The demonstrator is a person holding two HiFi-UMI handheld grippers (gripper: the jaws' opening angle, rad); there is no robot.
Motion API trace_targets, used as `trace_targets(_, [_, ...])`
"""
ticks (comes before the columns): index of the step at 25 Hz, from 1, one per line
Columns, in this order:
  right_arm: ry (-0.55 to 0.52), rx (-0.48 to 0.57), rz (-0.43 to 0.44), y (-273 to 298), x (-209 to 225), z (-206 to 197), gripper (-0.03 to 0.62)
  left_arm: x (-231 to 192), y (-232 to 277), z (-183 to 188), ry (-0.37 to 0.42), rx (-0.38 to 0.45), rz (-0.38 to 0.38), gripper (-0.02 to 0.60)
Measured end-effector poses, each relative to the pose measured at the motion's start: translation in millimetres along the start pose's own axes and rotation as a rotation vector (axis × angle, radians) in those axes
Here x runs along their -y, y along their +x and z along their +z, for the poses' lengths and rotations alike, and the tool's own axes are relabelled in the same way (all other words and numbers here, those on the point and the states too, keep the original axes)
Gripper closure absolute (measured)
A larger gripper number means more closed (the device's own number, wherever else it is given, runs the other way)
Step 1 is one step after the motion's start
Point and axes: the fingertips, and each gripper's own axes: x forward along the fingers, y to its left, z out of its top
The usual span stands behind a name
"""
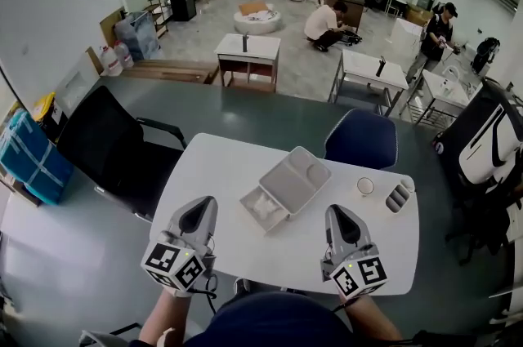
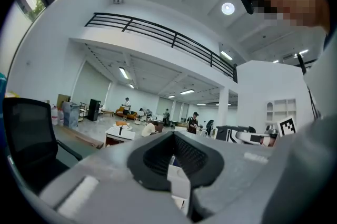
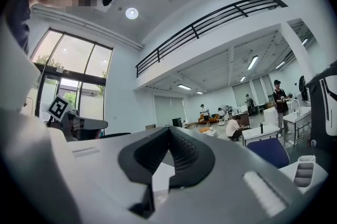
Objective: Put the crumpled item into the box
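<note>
An open grey-white box (image 1: pixel 248 202) lies at the middle of the white table (image 1: pixel 204 166), its compartmented lid (image 1: pixel 296 178) folded back toward the far side. Something pale and crumpled (image 1: pixel 265 209) rests inside the box's lower half. My left gripper (image 1: pixel 198 215) hovers over the table's near left, short of the box, jaws shut and empty. My right gripper (image 1: pixel 341 224) is at the near right, also shut with nothing in it. Both gripper views tilt upward at the ceiling, showing the left gripper (image 2: pixel 172 133) and the right gripper (image 3: pixel 169 129) with their tips together.
A small white cup (image 1: pixel 365 186) and a grey ridged holder (image 1: pixel 398 197) stand at the table's right end. A blue chair (image 1: pixel 361 139) is behind the table, a black chair (image 1: pixel 106 145) at its left. Several people work farther back.
</note>
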Motion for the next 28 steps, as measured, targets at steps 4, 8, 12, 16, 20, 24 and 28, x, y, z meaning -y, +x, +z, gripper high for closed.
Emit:
trace_targets(4, [0.016, 0.015, -0.02, 3, 7, -2, 0.592, -13, 0, 11, 0.01, 0.04, 0.023, 0.58])
trace_targets(8, [0.011, 0.012, -0.027, 10, 11, 0, 0.592, -24, 0, 17, 0.01, 0.059, 0.054, 0.58])
trace_targets(12, [0.026, 0.038, -0.018, 16, 9, 5, 0.592, -34, -1, 14, -0.01, 0.05, 0.068, 0.58])
trace_targets(16, [0.032, 0.052, -0.003, 22, 4, 6, 0.592, -40, -2, 11, -0.023, 0.045, 0.078, 0.58])
trace_targets(20, [0.024, 0.041, 0.0, 27, 4, 3, 0.592, -44, 0, 5, -0.024, 0.033, 0.086, 0.58])
trace_targets(24, [0.02, 0.034, 0.004, 29, 4, 2, 0.592, -44, 0, -1, -0.021, 0.017, 0.084, 0.58])
trace_targets(28, [0.027, 0.032, 0.004, 32, 5, -1, 0.592, -46, 3, -3, -0.019, 0.015, 0.083, 0.58])
